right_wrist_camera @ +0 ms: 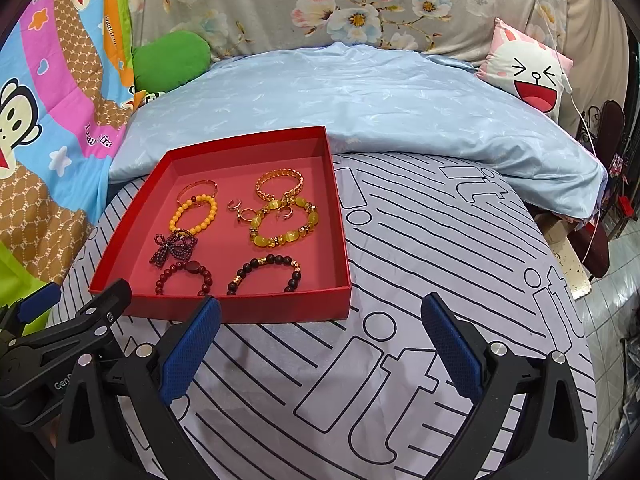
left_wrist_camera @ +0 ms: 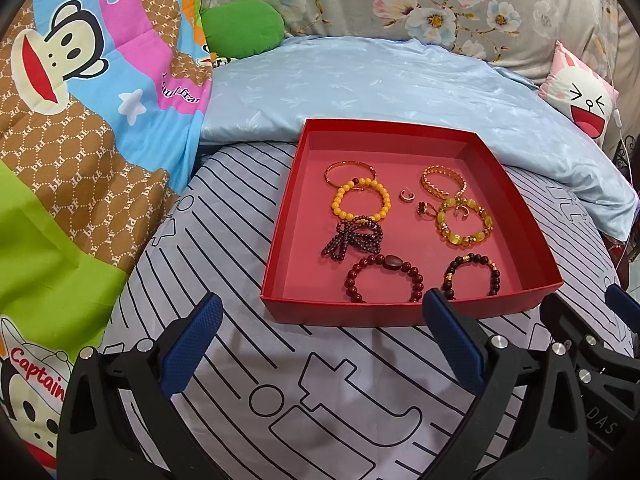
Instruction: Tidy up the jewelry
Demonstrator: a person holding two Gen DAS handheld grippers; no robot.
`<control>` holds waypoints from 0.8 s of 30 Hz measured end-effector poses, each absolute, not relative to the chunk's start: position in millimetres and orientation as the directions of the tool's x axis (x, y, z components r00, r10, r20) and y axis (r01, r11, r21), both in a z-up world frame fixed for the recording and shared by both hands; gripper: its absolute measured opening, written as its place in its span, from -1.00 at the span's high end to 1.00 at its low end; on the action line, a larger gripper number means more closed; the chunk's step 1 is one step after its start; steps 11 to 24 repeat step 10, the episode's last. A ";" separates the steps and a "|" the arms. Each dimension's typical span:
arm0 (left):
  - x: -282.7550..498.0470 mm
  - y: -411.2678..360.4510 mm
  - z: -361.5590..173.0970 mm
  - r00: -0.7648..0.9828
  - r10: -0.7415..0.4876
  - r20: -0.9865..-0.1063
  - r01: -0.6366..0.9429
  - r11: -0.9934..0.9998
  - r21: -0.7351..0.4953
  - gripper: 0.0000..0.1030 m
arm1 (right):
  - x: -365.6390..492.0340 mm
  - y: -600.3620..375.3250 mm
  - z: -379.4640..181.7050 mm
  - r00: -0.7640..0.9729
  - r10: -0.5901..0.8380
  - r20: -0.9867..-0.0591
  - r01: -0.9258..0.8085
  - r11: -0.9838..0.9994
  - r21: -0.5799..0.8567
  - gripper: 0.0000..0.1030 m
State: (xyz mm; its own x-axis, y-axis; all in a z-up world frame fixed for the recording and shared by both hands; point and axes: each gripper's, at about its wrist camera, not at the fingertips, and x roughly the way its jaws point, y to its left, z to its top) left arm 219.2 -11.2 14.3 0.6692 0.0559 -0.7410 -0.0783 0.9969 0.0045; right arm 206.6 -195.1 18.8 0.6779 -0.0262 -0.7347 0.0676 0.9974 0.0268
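As both tongs gape | red tray point(left_wrist_camera: 408, 312): seven bracelets point(left_wrist_camera: 360, 200)

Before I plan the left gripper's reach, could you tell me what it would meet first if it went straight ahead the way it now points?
Most likely the near wall of the red box: the open left gripper points at it across bare striped sheet, though height above it is unclear.

Before me lies a striped bed sheet point(right_wrist_camera: 420, 248), a blue quilt point(right_wrist_camera: 360, 92), a floral backrest point(right_wrist_camera: 320, 4), tiled floor point(right_wrist_camera: 616, 312) at right.
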 end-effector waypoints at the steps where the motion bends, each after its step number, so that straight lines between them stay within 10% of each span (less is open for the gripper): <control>1: 219.1 -11.1 14.4 0.671 0.056 -0.740 -0.078 0.997 0.005 -0.85 | 206.5 -195.2 19.1 0.678 -0.026 -0.735 0.067 0.997 0.027 -0.88; 24: 218.2 -7.9 13.8 0.670 0.065 -0.739 -0.082 0.997 0.013 -0.85 | 206.5 -194.9 18.8 0.678 -0.026 -0.734 0.067 0.997 0.026 -0.88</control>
